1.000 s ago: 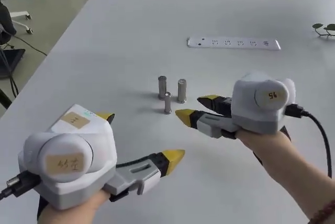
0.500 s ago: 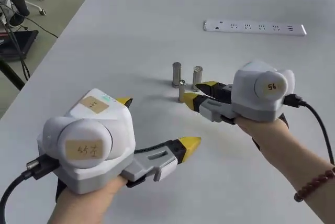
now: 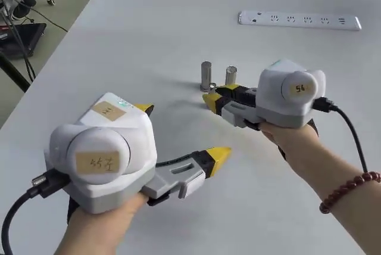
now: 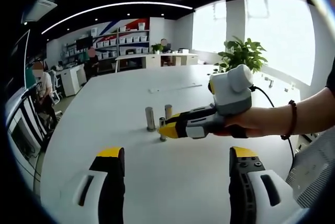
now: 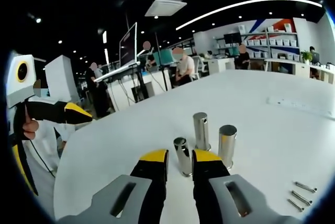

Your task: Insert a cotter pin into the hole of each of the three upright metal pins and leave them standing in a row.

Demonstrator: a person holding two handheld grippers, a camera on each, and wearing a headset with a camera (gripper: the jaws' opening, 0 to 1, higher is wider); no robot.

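**On the white table: right jaws close about the short pin, left jaws wide**

On the white table (image 3: 149, 22), about in its middle, the three upright metal pins (image 4: 151, 118) stand close together. They do not make a row but a small triangle. At the far side are the two taller ones, the slim pin (image 3: 206, 75) on the left and the thicker pin (image 3: 231, 75) on the right, just beside each other and not touching. The short pin (image 5: 182, 156) stands nearer, in front of the gap between them.

The right gripper (image 3: 219, 93) reaches in from the right, low over the table, with its yellow tips on both sides of the short pin. In the right gripper view the jaws are drawn almost together, with this pin between them. Whether the pads really press it or only stand beside it, I cannot tell.

Three thin cotter pins (image 5: 301, 197) lie flat on the table to the right of the upright pins, side by side.

The left gripper (image 3: 180, 131) hangs over the near left part of the table, well apart from the pins. Its jaws are spread wide and hold nothing, and they point toward the pins.

A white power strip (image 3: 299, 20) lies on the far right part of the table. A bead bracelet (image 3: 348, 188) is on the wrist behind the right gripper.
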